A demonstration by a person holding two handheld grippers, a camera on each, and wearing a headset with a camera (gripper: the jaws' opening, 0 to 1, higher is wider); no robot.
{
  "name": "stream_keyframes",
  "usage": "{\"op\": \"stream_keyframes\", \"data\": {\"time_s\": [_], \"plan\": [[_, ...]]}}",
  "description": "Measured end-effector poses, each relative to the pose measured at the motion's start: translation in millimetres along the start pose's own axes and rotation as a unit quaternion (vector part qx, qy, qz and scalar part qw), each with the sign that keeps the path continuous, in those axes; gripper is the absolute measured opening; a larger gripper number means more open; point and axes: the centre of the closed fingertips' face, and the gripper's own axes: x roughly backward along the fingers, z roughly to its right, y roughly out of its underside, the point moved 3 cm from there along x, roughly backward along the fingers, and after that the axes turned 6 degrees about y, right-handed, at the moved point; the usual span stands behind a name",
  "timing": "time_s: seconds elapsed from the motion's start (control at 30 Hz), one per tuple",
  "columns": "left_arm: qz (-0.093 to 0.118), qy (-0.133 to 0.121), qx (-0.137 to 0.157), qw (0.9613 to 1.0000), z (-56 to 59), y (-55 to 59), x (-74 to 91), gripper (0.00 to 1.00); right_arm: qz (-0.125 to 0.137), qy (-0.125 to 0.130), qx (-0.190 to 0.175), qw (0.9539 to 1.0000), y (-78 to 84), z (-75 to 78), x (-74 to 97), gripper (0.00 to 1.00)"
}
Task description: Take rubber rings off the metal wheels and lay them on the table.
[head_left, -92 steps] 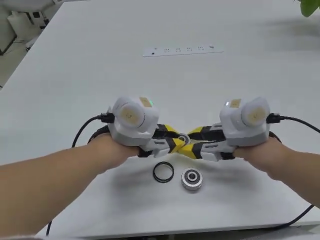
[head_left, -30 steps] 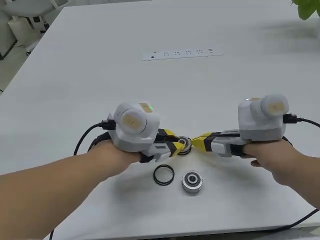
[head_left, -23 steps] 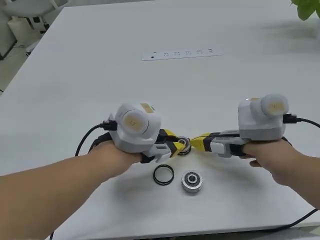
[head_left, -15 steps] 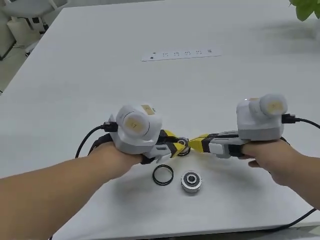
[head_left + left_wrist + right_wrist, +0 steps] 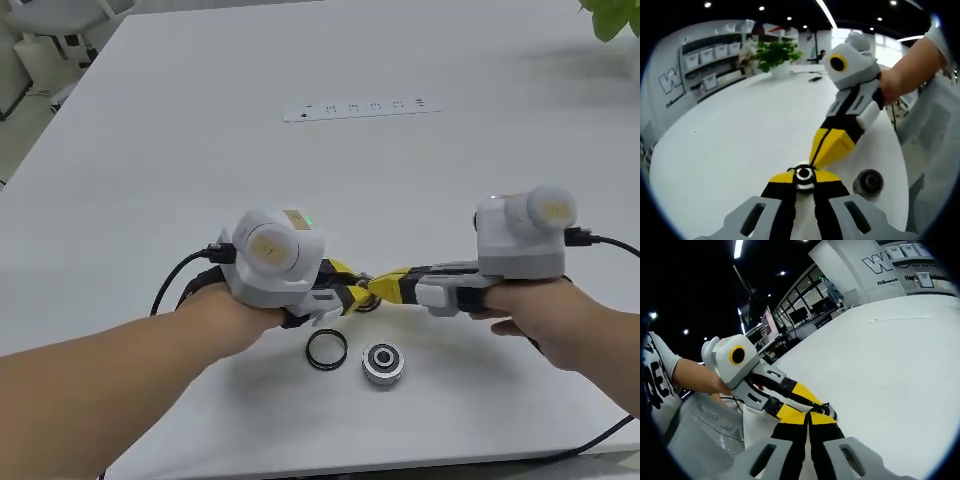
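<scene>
With the left tool (image 5: 349,293) clamping the wheel (image 5: 803,174) steady, the right tool (image 5: 379,288), pinched closed at its rim, should peel rubber away.

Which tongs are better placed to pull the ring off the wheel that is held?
Right, probably. The left tongs are shut on the wheel, so they are busy steadying it. The right tongs carry no wheel, and their closed tips lie right at the wheel's rim, ready to work there.

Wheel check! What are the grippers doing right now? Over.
Left gripper shut on metal wheel. Right gripper shut, tips at that wheel. Loose rubber ring and second wheel on table. Nothing blocking.
</scene>
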Motion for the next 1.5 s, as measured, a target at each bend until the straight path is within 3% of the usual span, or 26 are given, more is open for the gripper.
{"op": "stream_keyframes", "data": {"time_s": [0.2,0.47,0.73,1.17,1.5], "plan": [[0.0,0.0,0.002,1.0,-0.4,-0.2,0.1,0.12,0.011,0.003,-0.016,0.9998,-0.9,4.4,4.0,0.0],[0.002,0.002,0.003,1.0,-0.1,-0.1,0.1,0.13,0.004,0.036,-0.019,0.9992,3.4,15.3,4.4,0.0],[0.001,0.026,-0.006,0.9997,4.7,0.6,8.2,0.19,0.005,0.034,-0.017,0.9993,1.7,13.2,4.7,0.0],[0.046,0.038,0.002,0.9982,7.5,-10.4,40.1,0.32,0.007,0.021,-0.023,0.9995,-0.6,8.0,7.5,0.0],[0.063,0.057,0.004,0.9964,18.7,-7.7,65.2,0.49,0.006,0.005,-0.028,0.9996,-0.3,3.8,13.7,0.0]]}}
